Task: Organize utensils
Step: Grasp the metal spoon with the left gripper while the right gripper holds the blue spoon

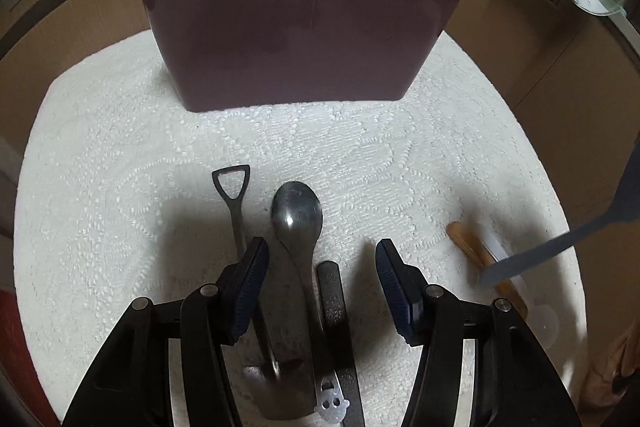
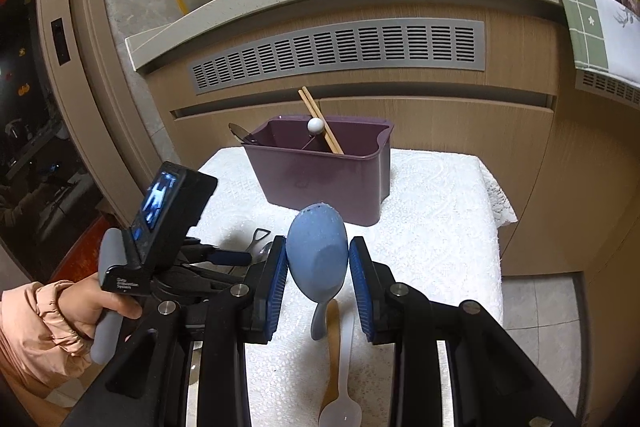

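My right tool (image 2: pixel 318 259) sits at the lower middle of its frame with its two blue pads pressed on either side of the bowl of a blue rice paddle (image 2: pixel 317 251), so I read it as clamped on the paddle, whose short handle hangs down toward the cloth. Just below it, at the bottom centre, a wooden spoon (image 2: pixel 331 347) and a translucent white spoon (image 2: pixel 345 387) lie side by side on the desk (image 2: pixel 440 227), not yet sorted. My left tool (image 1: pixel 322 281) is at the lower middle of its own frame, jaws spread wide and holding nothing; between and just under its pads lie a steel spoon (image 1: pixel 297 211), a small shovel-shaped spoon (image 1: pixel 234 195) to its left, a black handle (image 1: pixel 332 303) to its right, and a flat metal handle end with a cut-out face (image 1: pixel 331 405) at the bottom edge. Further out, in the upper half of both views, stands the purple holder (image 1: pixel 300 39), already carrying a pair of chopsticks (image 2: pixel 320 119), a white round knob-ended piece (image 2: pixel 315 125) and a metal utensil leaning at its left corner (image 2: pixel 239 131). So I judge the job roughly a third done: a few pieces are stowed, the paddle is in hand, and about six more wait on the cloth.
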